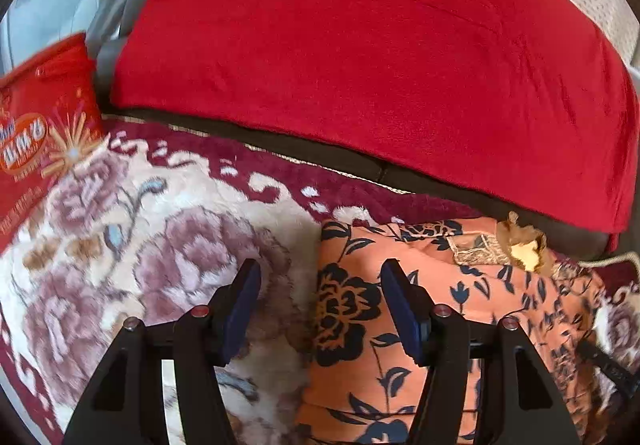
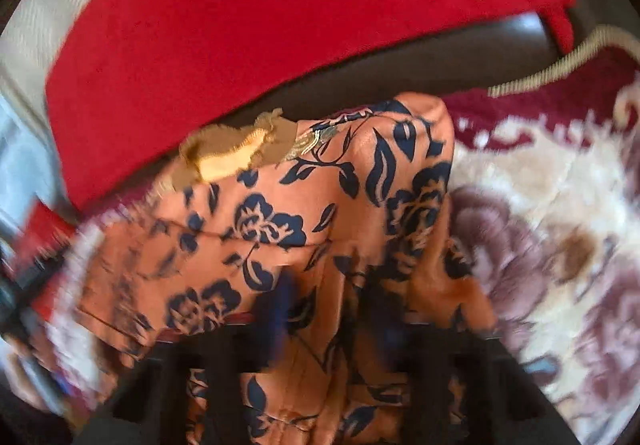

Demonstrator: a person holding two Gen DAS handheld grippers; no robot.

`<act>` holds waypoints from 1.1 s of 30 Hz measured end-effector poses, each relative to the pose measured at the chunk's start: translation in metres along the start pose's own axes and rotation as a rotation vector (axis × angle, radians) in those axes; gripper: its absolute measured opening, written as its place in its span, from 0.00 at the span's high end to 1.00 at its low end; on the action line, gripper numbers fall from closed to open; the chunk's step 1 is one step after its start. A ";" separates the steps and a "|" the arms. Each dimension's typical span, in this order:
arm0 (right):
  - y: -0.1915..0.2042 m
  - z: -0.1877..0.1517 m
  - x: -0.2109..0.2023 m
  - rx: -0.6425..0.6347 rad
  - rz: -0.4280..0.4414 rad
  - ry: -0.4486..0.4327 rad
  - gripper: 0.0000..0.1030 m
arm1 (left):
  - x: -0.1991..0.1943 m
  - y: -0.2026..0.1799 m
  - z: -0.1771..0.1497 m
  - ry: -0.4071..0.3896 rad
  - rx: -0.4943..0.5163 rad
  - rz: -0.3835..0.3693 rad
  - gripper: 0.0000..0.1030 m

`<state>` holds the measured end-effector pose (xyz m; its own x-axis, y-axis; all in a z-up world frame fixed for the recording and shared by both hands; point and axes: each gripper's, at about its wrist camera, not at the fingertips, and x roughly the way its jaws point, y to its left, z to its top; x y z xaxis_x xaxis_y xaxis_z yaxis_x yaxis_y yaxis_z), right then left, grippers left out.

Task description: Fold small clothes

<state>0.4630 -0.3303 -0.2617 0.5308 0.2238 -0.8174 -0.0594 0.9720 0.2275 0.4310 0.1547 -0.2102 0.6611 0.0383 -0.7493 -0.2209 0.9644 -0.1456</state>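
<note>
One garment: orange cloth [image 1: 432, 285] printed with dark blue flowers, lying bunched on the blanket, just in front of the red cushion; a tan patch with a yellow middle sits at its far edge
Garment's shape: folded over with a straight edge on its left side in the left wrist view; creased into ridges in the right wrist view
Left gripper [image 1: 320, 281]: jaws open, nothing between the pads; the left finger hangs over the blanket, the right finger over the garment's left edge, so the edge lies in the gap below
Right gripper [image 2: 328, 297]: low over the middle of the garment, heavily blurred; a ridge of orange cloth runs up between the two fingers, but I cannot tell whether the jaws press on it
Blanket [image 1: 120, 245]: plush, cream with mauve flowers and a maroon border, under the garment
Red cushion [image 1: 360, 45]: large, plain red, behind the garment, on a dark brown seat
Red packet [image 1: 40, 133]: printed with an orange label and a starburst, at the far left on the blanket's edge
</note>
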 end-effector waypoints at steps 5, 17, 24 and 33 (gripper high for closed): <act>0.023 -0.007 -0.013 -0.145 -0.122 -0.020 0.80 | 0.017 0.000 -0.004 0.016 0.054 0.056 0.39; -0.024 0.009 -0.001 0.073 0.220 0.029 0.75 | 0.053 -0.008 -0.023 0.124 0.153 0.075 0.39; -0.007 0.005 0.018 0.041 0.200 0.071 0.79 | 0.045 -0.010 -0.023 0.110 0.144 0.045 0.39; 0.015 0.019 -0.037 -0.004 0.121 -0.277 0.95 | 0.023 -0.013 -0.016 0.039 0.096 -0.006 0.39</act>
<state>0.4582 -0.3251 -0.2177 0.7304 0.3099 -0.6087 -0.1389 0.9399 0.3119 0.4371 0.1392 -0.2356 0.6334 0.0242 -0.7735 -0.1464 0.9852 -0.0890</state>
